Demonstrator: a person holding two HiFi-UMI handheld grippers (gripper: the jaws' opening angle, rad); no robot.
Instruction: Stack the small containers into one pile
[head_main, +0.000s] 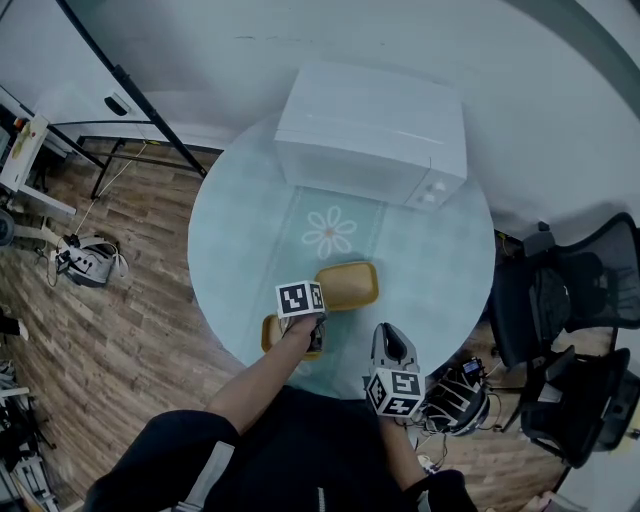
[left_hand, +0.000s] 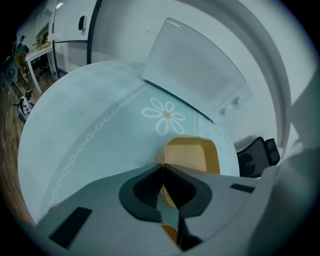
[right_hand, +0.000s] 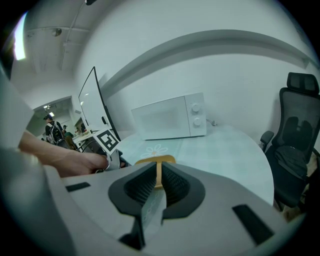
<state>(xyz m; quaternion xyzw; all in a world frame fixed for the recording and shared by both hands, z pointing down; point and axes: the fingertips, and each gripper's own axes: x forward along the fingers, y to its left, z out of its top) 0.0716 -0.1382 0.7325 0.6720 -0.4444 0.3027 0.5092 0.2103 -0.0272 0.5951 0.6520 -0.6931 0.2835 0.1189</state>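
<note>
Near container (head_main: 270, 336): small yellow dish at the near edge of the round table (head_main: 235, 230), mostly covered by the left gripper and the hand holding it.
Far container (head_main: 347, 285): a matching yellow dish lying open side up, just beyond the near one. The gripper hides whether the two touch.
Left gripper (head_main: 313, 338): angled steeply down over the near container. In the left gripper view its jaws are pressed together on a thin yellow wall of that dish, and the far container lies straight ahead of the tips.
Right gripper (head_main: 390, 335): at the table's near edge, to the right of both dishes and apart from them. Its jaws are drawn together to a slit with nothing in it.
Flower print (head_main: 329, 232): on the pale cloth, between the far container and the microwave.
Microwave (head_main: 370, 135): white, at the table's far side.
Office chairs (head_main: 580, 300): black, on the floor to the right of the table.
</note>
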